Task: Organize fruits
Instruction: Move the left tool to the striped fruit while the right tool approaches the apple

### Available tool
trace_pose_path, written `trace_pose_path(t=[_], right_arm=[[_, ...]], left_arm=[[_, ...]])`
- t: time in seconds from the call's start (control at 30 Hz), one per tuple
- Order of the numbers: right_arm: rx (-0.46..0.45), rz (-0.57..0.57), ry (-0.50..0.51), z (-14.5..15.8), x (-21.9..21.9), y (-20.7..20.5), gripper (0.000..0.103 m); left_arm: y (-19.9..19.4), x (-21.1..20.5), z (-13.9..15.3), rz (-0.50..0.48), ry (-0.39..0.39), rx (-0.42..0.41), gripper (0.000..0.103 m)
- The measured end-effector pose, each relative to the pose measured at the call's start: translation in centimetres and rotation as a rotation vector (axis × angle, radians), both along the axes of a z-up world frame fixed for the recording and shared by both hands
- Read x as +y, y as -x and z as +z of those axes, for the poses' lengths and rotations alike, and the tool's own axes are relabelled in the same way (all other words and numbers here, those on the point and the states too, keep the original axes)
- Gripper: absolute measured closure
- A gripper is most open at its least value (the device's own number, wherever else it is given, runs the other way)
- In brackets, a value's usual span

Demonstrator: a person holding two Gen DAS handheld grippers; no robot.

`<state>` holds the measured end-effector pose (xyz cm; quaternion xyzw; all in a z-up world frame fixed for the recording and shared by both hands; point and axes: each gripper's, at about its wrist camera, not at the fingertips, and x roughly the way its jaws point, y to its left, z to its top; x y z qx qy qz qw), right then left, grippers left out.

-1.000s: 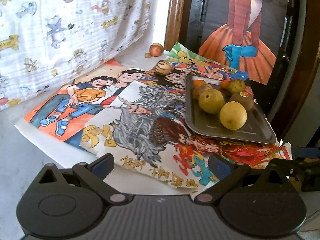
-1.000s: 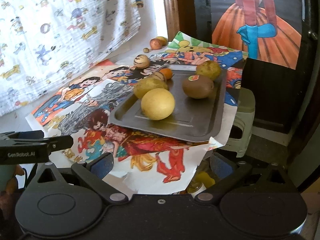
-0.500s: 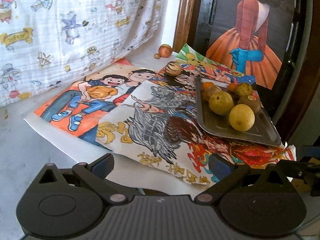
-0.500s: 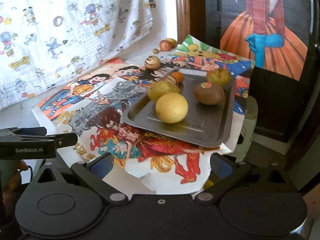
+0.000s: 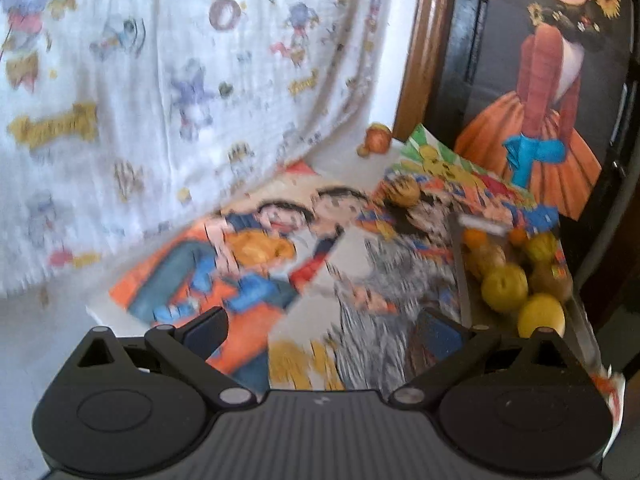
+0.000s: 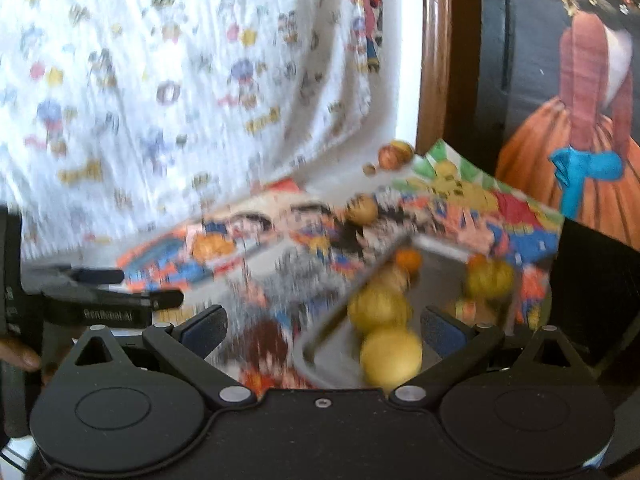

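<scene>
Here both views were smeared by motion blur, yet the layout could be read. The left gripper (image 5: 320, 330) hung low over the near edge of the cartoon posters (image 5: 256, 264), its two blue-padded fingers (image 5: 206, 330) spread wide with nothing between them. The right gripper (image 6: 322, 330) was held just as wide and empty, pointing at the near corner of the metal tray (image 6: 332, 320), which lay on the posters at the right. On the tray sat the gathered fruit: a large yellow fruit (image 6: 391, 354) nearest, a second yellow-green one (image 6: 378, 308) just behind it, a small orange fruit (image 6: 408, 260) at the far edge, and another yellowish fruit (image 6: 490, 278) toward the right side. A striped round fruit (image 6: 362, 210) lay off the tray on the posters, and farther back a reddish fruit (image 6: 390, 156) rested by the wooden door frame (image 6: 434, 60) near the patterned cloth (image 6: 180, 80). In the right wrist view the left gripper's body appeared at the left edge, with fingertips of a hand (image 6: 20, 356) beneath it.
</scene>
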<state>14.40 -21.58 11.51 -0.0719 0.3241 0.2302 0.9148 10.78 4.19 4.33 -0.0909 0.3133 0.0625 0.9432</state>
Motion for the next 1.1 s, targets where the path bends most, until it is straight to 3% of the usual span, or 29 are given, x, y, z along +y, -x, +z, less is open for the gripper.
trace_pose_path(t=[0.13, 0.3, 0.5, 0.63, 0.83, 1.0, 1.1], right_arm=[[0.034, 0.044, -0.051, 5.0, 1.3, -5.2, 0.001], [0.152, 0.032, -0.111, 10.2, 2.8, -15.0, 0.001], [0.357, 0.058, -0.165, 11.6, 5.0, -28.3, 0.001], [0.358, 0.154, -0.142, 8.5, 6.9, -35.4, 0.001], [0.249, 0.331, -0.046, 1.0, 8.5, -41.7, 0.001], [0.312, 0.330, -0.097, -5.5, 8.3, -46.3, 0.003], [0.335, 0.315, -0.106, -8.0, 8.4, -48.1, 0.006]], left_arm=[[-2.8, 1.1, 2.9, 0.016, 0.017, -0.035, 0.000], [-7.7, 1.3, 5.7, -0.014, 0.031, -0.081, 0.000], [-15.6, -0.6, 5.5, -0.132, -0.004, -0.101, 0.000], [-20.4, -2.2, 2.7, -0.222, -0.019, -0.116, 0.000], [-25.9, -3.4, -2.6, -0.288, -0.004, -0.060, 0.001], [-28.9, -3.2, -5.7, -0.293, 0.072, -0.024, 0.007], [-30.5, -3.7, -6.8, -0.305, 0.062, -0.007, 0.011]])
